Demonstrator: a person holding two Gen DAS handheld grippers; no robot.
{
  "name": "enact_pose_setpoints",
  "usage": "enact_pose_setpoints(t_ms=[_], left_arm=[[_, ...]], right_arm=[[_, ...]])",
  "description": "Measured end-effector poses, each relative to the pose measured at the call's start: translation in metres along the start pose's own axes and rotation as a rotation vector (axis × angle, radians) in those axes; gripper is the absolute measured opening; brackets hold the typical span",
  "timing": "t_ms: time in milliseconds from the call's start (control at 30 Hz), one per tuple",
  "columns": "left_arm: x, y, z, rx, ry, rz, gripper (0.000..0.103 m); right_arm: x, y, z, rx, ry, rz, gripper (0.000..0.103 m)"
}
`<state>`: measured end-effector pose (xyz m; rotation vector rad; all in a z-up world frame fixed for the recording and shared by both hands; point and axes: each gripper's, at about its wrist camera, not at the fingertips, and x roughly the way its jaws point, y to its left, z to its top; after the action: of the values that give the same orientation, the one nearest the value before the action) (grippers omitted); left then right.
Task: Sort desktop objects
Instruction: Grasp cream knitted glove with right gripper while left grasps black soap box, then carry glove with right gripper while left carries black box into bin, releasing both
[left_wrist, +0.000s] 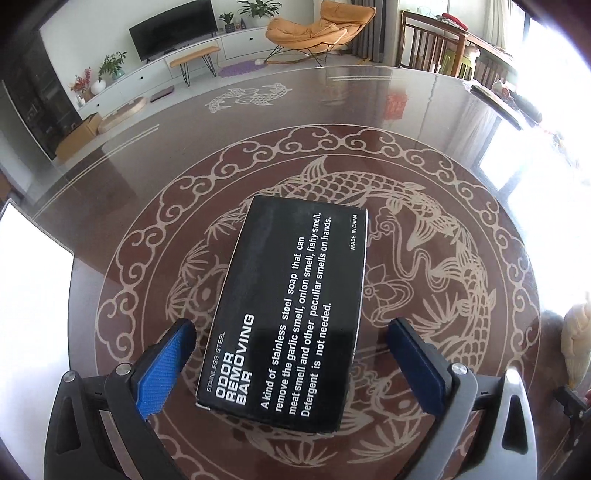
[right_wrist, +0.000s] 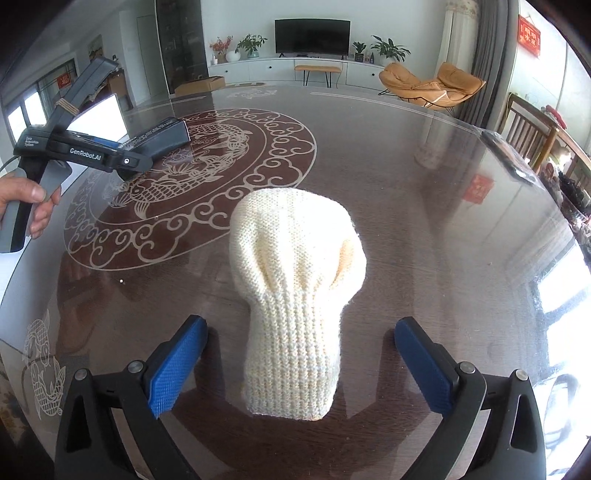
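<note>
left gripper: jaws spread wide, both blue pads clear of the black box. the box lies flat on the counter between the two fingers, near end towards the gripper, far end pointing into the scene. a visible gap remains on each side of the box. white print on the top face reads "stainless steel odor removing bar". the box rests on the pale fish medallion set in the dark, glossy counter surface.

right gripper: jaws spread wide, nothing pinched. the cream knitted sock lies on the counter between the fingers, ribbed cuff nearest the gripper, wider part further away. neither pad touches the knit.

in the right wrist view the left gripper appears at far left, held by a hand, with the black box under its tip over the fish medallion. the sock lies to the right of the medallion, well apart from the box.

a white sheet-like object sits at the left edge of the counter. beyond the counter: a television on a white cabinet, and an orange lounge chair at far right.
</note>
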<state>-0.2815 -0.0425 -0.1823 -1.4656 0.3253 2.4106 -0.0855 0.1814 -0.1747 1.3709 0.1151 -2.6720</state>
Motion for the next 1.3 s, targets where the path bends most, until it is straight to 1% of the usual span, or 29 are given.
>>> enact_pose_setpoints(t_ms=[33, 67, 100, 133, 167, 200, 233, 333, 433, 467, 500, 533, 567, 600, 667, 700, 767, 867, 933, 1000, 1067, 1167, 1233, 1300], left_arm=[[0.001, 0.003, 0.002, -0.025, -0.014, -0.038, 0.103], [-0.001, 0.006, 0.003, -0.050, -0.039, -0.065, 0.089], [-0.005, 0.008, 0.004, -0.072, -0.067, -0.064, 0.058], [-0.008, 0.011, 0.003, -0.100, -0.077, -0.070, 0.058], [-0.010, 0.013, -0.002, -0.130, -0.082, -0.103, 0.058], [-0.013, 0.013, -0.008, -0.145, -0.090, -0.120, 0.058], [-0.017, 0.012, -0.016, -0.153, -0.096, -0.119, 0.058], [-0.036, 0.004, -0.052, -0.153, -0.103, -0.118, 0.058], [-0.057, -0.004, -0.094, -0.131, -0.099, -0.103, 0.058], [-0.064, -0.005, -0.106, -0.131, -0.097, -0.104, 0.058], [-0.070, -0.005, -0.117, -0.137, -0.099, -0.112, 0.058], [-0.077, -0.004, -0.126, -0.146, -0.104, -0.122, 0.058], [-0.084, -0.003, -0.134, -0.156, -0.111, -0.129, 0.058], [-0.092, -0.001, -0.142, -0.168, -0.123, -0.136, 0.058], [-0.112, 0.003, -0.154, -0.198, -0.155, -0.164, 0.058], [-0.124, 0.007, -0.158, -0.210, -0.175, -0.180, 0.058], [-0.156, 0.021, -0.164, -0.235, -0.229, -0.209, 0.058], [-0.208, 0.049, -0.170, -0.266, -0.313, -0.221, 0.058], [-0.239, 0.077, -0.174, -0.290, -0.356, -0.198, 0.058], [-0.266, 0.110, -0.182, -0.319, -0.380, -0.152, 0.058], [-0.287, 0.144, -0.193, -0.343, -0.391, -0.071, 0.058], [-0.300, 0.198, -0.219, -0.400, -0.357, 0.059, 0.058], [-0.296, 0.234, -0.241, -0.453, -0.308, 0.125, 0.058], [-0.283, 0.265, -0.263, -0.506, -0.239, 0.182, 0.058]], right_arm=[[0.000, 0.000, 0.000, 0.000, 0.000, 0.000, 0.102], [0.000, 0.000, 0.000, 0.000, 0.000, 0.000, 0.102], [0.000, 0.000, 0.000, 0.000, 0.001, 0.000, 0.102], [0.000, 0.000, 0.000, 0.001, 0.001, -0.001, 0.102], [0.002, 0.000, 0.000, 0.005, 0.004, -0.001, 0.103], [0.002, 0.001, 0.000, 0.005, 0.002, 0.000, 0.103], [0.002, 0.001, 0.000, 0.005, 0.003, 0.000, 0.103], [0.002, 0.001, 0.000, 0.006, 0.003, 0.002, 0.103], [0.002, 0.001, 0.002, 0.007, 0.004, 0.002, 0.103], [0.003, 0.002, 0.004, 0.002, 0.023, 0.000, 0.103], [0.005, 0.002, 0.009, -0.008, 0.061, 0.011, 0.103], [0.007, 0.003, 0.015, -0.021, 0.092, 0.029, 0.100], [0.007, 0.002, 0.022, -0.027, 0.092, 0.042, 0.074], [0.005, 0.002, 0.029, -0.037, 0.078, 0.045, 0.040], [0.009, 0.004, 0.041, -0.036, 0.107, 0.043, 0.040], [0.007, 0.007, 0.045, -0.036, 0.107, 0.048, 0.040], [-0.008, 0.023, 0.056, -0.050, 0.077, 0.063, 0.040], [-0.045, 0.064, 0.080, -0.065, 0.003, 0.155, 0.040], [-0.070, 0.106, 0.100, -0.094, -0.048, 0.238, 0.040], [-0.092, 0.155, 0.120, -0.143, -0.090, 0.321, 0.040], [-0.109, 0.207, 0.136, -0.198, -0.122, 0.402, 0.040], [-0.122, 0.287, 0.152, -0.266, -0.125, 0.533, 0.040], [-0.126, 0.338, 0.153, -0.304, -0.116, 0.612, 0.041], [-0.124, 0.384, 0.148, -0.345, -0.091, 0.669, 0.041]])
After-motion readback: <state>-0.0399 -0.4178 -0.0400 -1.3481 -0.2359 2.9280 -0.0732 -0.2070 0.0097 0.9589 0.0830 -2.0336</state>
